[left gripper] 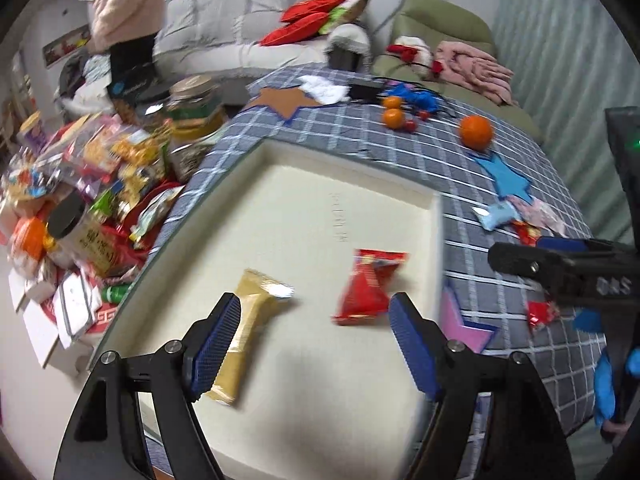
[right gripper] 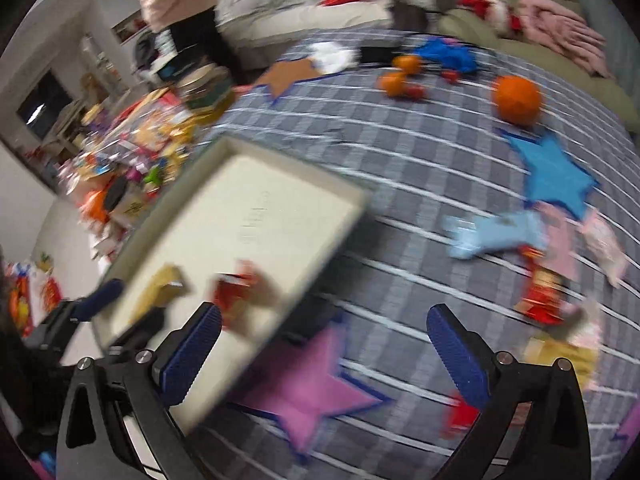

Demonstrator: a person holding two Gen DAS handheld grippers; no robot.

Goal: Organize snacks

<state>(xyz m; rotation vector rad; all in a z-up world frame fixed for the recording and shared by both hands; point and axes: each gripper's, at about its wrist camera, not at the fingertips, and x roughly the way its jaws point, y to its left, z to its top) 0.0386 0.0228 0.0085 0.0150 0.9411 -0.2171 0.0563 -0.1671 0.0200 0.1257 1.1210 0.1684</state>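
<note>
While both tongs stand apart and empty, these lines hold:
Step in hand: judged, fetching the next loose snack for the tray [left gripper: 434, 216].
Doing it well: bring the right tongs [right gripper: 324, 350] square over one packet, likely the red packet [right gripper: 540, 296] on the checked surface [right gripper: 400, 168], and close across its narrow side so the wrapper does not slip.
Left tongs [left gripper: 316, 344]: pads apart, clamped on nothing, above the tray.
Tray contents: tan bar [left gripper: 248, 328] touching or just under the left pad; red pouch [left gripper: 368, 284] near the right pad.
Remaining snacks: light-blue packet [right gripper: 496, 232] and pink ones, well apart from the right tongs.
</note>
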